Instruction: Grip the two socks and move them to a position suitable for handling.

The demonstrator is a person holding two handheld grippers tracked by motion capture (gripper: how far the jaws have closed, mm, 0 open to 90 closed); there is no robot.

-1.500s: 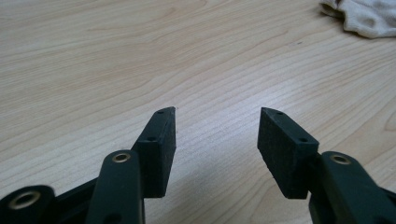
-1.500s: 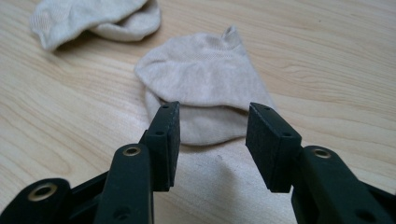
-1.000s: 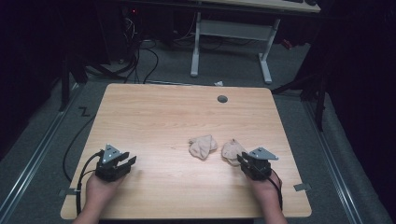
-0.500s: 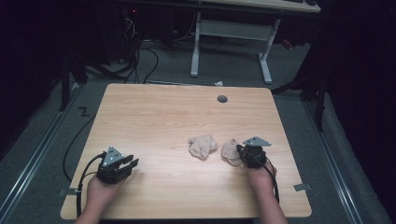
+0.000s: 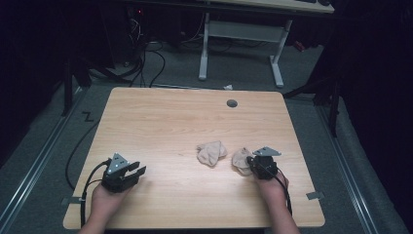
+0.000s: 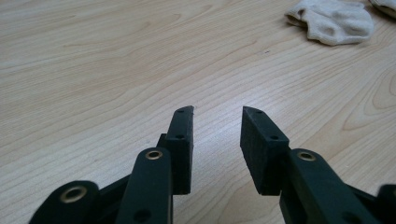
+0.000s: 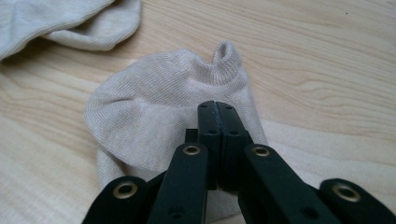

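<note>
Beige knit, soft and light, the sock on the surface under your right tool bunches and stretches, so with the jaws pinched tight on a fold, lift gently; your left tool gapes empty.

Left gripper, lower left of the high view: black body, grey three-cornered plate on top, black cable looping off its left side. Right gripper, lower right: same black build, same grey plate, black cable trailing down along the forearm. In both gripper views: flat black pads, black link bars with brass-ringed pivot holes, small screw holes. Forearms bare, no sleeves.
</note>
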